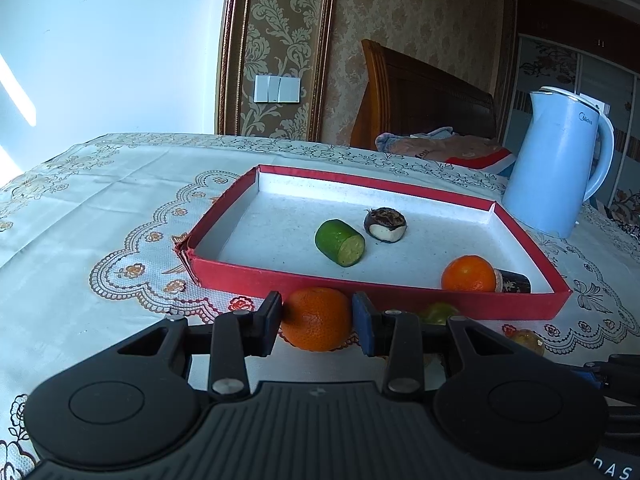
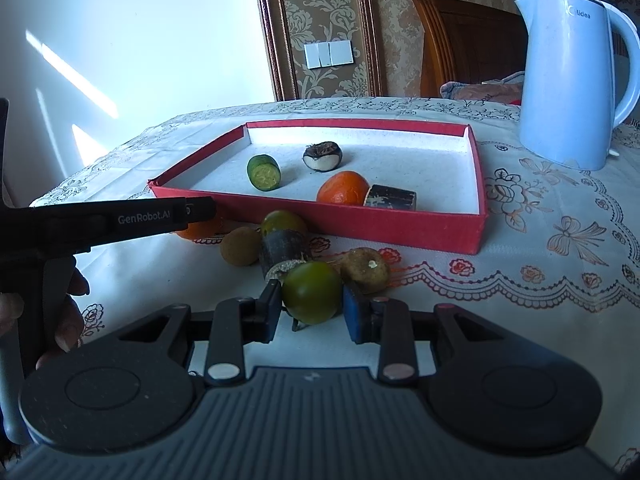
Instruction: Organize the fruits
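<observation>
- On my table [image 2: 560,216] the tray [image 2: 320,224] sits in the middle, with the kettle [image 2: 568,80] behind its right corner.
- In the tray: cucumber piece [image 2: 264,172] left, chestnut [image 2: 322,157] just right of it and farther back, tangerine [image 2: 342,189] at the near wall touching a cane piece [image 2: 394,198] on its right.
- Before the tray lies a cluster of loose fruit.
- My left gripper [image 1: 316,320] brackets an orange [image 1: 316,318] against the tray's near wall.
- My right gripper [image 2: 310,306] brackets a round fruit [image 2: 312,292] nearest me.

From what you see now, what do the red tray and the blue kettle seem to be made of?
Red tray: likely cardboard, matte red outside, white speckled inside; its corner looks torn and layered in the left wrist view. Blue kettle: probably smooth plastic with a soft sheen and printed logo; it could be painted metal.
</observation>
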{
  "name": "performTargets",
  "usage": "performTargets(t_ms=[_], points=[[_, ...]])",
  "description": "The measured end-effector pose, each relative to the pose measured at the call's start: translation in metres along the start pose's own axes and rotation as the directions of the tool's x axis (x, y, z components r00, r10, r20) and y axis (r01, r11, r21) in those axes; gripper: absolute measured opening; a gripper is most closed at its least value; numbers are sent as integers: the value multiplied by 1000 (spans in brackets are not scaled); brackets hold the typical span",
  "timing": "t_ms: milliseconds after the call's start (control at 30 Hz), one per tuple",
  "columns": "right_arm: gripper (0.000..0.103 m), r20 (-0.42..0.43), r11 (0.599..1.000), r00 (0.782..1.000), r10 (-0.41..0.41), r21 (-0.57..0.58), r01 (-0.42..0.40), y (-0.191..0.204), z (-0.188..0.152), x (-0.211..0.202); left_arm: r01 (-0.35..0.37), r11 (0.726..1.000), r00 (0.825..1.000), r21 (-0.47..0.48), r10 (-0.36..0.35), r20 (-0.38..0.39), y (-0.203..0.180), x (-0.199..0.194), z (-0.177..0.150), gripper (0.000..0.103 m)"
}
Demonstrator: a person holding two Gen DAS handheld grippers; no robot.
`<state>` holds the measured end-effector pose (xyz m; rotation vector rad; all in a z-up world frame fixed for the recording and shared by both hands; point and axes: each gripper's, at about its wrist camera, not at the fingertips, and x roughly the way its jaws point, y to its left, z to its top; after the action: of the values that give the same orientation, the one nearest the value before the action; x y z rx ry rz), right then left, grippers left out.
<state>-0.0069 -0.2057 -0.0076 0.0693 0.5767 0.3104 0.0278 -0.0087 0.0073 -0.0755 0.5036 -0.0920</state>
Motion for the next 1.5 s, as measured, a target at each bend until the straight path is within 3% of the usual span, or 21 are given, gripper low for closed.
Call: performTargets(t_ms=[600, 1000, 1500], points=[[31, 27, 996, 998, -65, -55, 66, 9, -1, -6, -65, 998, 998, -26, 65, 5, 8, 0, 1, 38], [31, 74, 997, 996, -43, -65, 47, 9, 2, -14, -91, 996, 995, -9, 92, 45, 6, -6, 2, 38], [31, 131, 995, 991, -6, -98, 19, 8, 54, -3, -149, 988, 983, 26, 146, 109, -3, -1, 29, 38]])
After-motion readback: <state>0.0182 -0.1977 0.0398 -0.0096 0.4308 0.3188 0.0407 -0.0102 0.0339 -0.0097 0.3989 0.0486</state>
